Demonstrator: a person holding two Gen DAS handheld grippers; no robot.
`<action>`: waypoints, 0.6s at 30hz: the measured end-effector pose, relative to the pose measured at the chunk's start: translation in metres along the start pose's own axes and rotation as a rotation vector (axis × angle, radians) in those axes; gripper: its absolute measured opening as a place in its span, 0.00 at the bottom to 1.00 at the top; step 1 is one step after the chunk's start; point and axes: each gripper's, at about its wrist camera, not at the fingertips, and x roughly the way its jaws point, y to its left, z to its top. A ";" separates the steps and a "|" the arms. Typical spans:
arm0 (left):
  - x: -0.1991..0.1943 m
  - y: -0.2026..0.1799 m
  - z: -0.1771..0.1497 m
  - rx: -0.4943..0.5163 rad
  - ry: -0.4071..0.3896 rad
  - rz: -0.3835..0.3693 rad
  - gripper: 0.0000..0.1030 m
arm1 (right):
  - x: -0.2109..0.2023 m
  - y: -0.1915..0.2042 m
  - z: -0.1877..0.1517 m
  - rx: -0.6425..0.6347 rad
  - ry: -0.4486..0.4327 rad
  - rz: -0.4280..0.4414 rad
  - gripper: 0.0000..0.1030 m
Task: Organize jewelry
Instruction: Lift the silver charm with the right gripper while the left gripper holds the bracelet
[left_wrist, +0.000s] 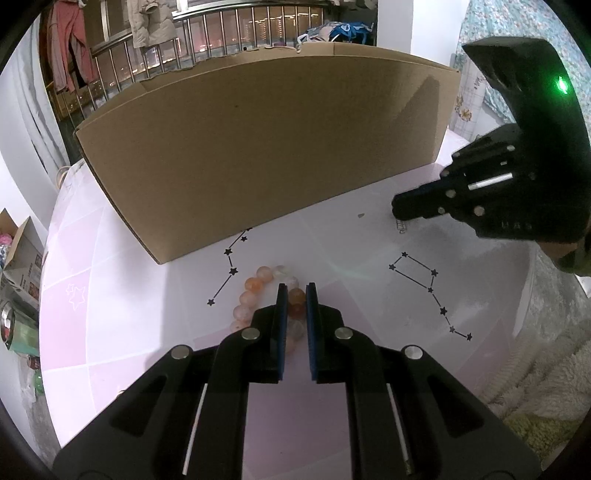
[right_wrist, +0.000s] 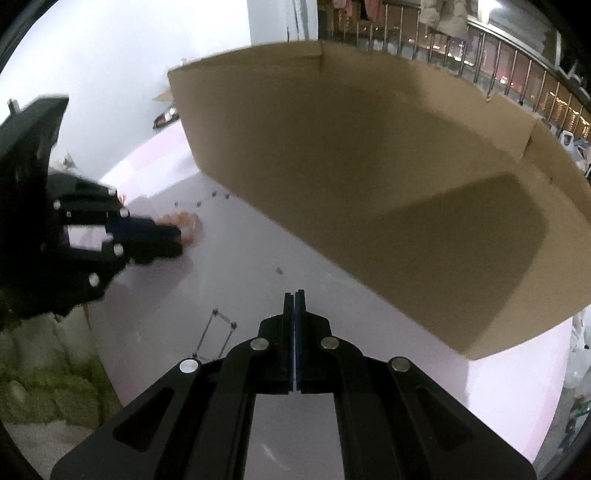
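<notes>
The left gripper (left_wrist: 296, 295) has its jaws clamped on one side of a beaded bracelet (left_wrist: 255, 291), a ring of orange, pink and pale translucent beads lying on the pale pink table (left_wrist: 110, 332) printed with black star constellations. The bracelet sits at the near left, just in front of the corner of a large brown cardboard box (left_wrist: 258, 147) that stands across the far side of the table. The right gripper (right_wrist: 294, 295) has its jaws pressed fully together with nothing between them; it hovers at the right, its tip just above a small metal spring (left_wrist: 401, 226) on the table.
</notes>
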 end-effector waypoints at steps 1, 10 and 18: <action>0.000 -0.001 0.000 0.000 0.000 0.000 0.08 | -0.002 0.000 -0.002 0.007 0.006 0.002 0.00; 0.000 -0.001 0.000 0.000 -0.004 -0.005 0.08 | -0.012 0.002 -0.016 0.083 0.029 0.041 0.03; 0.000 -0.001 0.000 -0.001 -0.005 -0.004 0.08 | -0.022 0.002 -0.023 0.125 0.004 0.091 0.28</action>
